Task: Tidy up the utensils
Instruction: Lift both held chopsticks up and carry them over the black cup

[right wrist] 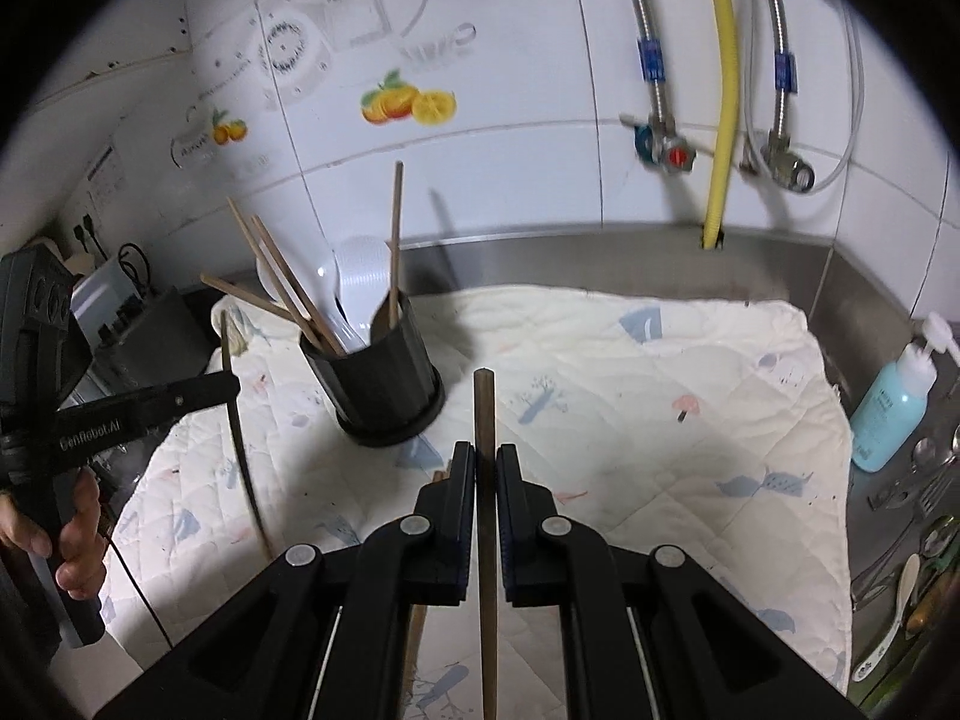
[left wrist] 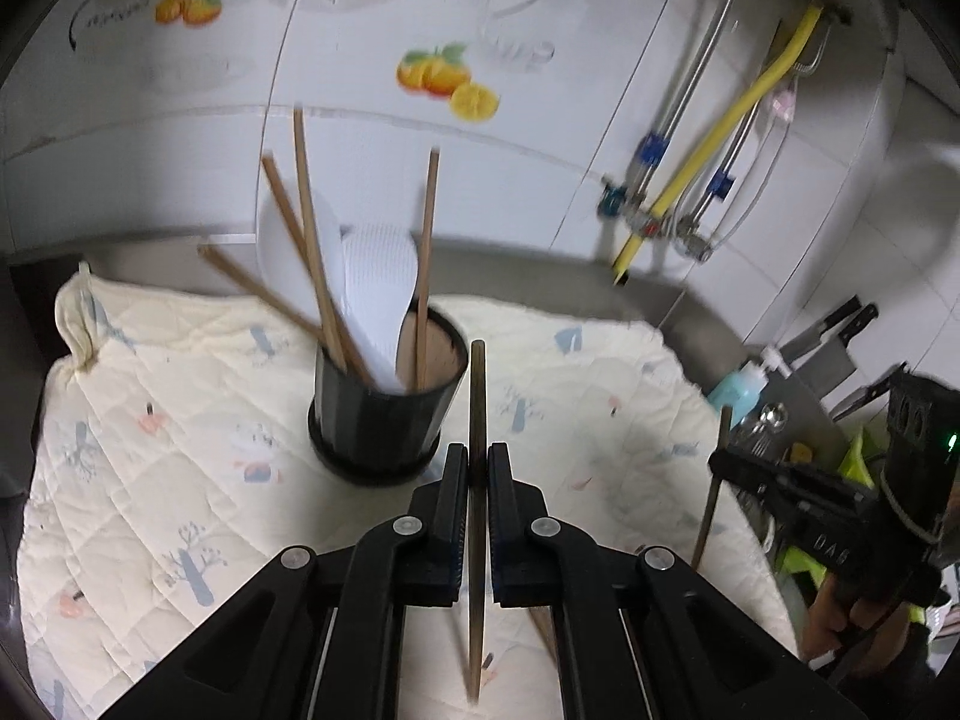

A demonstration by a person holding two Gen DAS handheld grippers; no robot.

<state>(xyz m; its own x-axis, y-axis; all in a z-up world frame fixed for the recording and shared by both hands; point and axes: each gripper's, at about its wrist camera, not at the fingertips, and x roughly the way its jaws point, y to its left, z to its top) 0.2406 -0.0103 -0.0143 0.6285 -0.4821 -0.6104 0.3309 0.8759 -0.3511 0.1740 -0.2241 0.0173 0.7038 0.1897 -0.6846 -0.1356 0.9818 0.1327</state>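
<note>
Left wrist view: my left gripper (left wrist: 478, 468) is clenched on a dark chopstick (left wrist: 477, 396), its lower end cut off by the frame. My right gripper (right wrist: 485, 468) clamps another chopstick (right wrist: 483, 414). Both are near the black holder (left wrist: 384, 414), on the quilted cloth (left wrist: 150, 420).

Lit unevenly from above, bright on the white wall tiles (right wrist: 516, 192), dimmer toward the dark circular fisheye border. Soft glare on the tiles near the orange decals (left wrist: 447, 75). Broad grey shadows cast across the quilted cloth (right wrist: 690, 420) under the tools, and a holder's shadow thrown up the steel backsplash (right wrist: 570, 258). Slight motion blur throughout the left wrist view, strongest on the upper wall decals. Straight tile seams and the yellow hose (left wrist: 720, 138) bowed heavily near the edges.
</note>
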